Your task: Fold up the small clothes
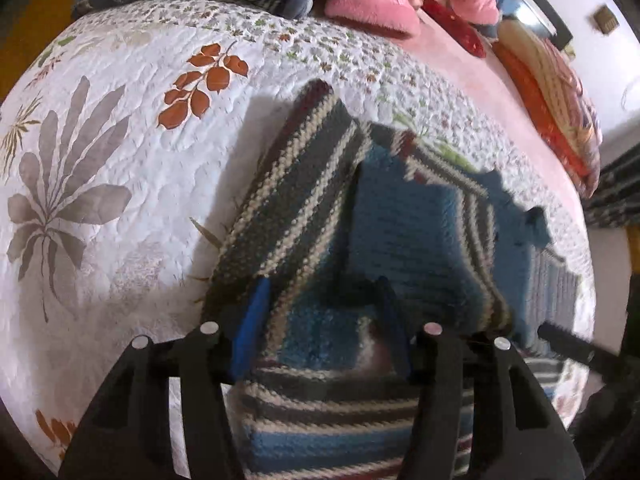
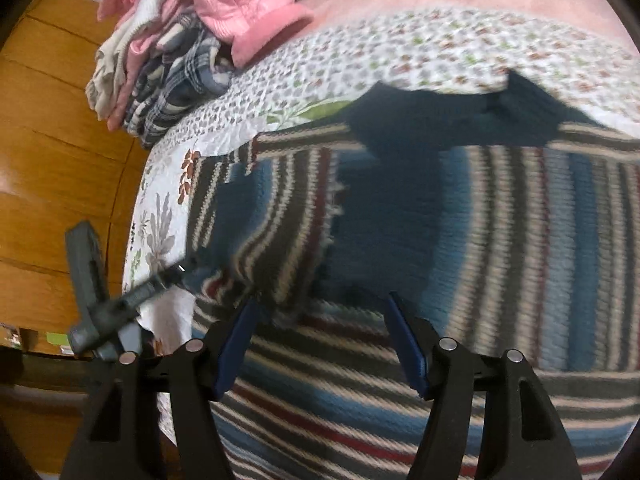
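A bed (image 1: 120, 208) under a puckered white quilt printed with grey and rust leaves carries the striped knit sweater (image 1: 400, 216), blue with grey, cream and maroon bands, one sleeve (image 1: 304, 184) folded up across its body. Plaid and pink garments (image 2: 192, 52) are heaped at the far edge. The left tongs (image 1: 324, 320) and right tongs (image 2: 320, 328) hover over the knit, spread wide with nothing between the blue pads.

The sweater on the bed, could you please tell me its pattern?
The sweater is knitted blue with grey, cream and dark red stripes, clearest in the right wrist view.
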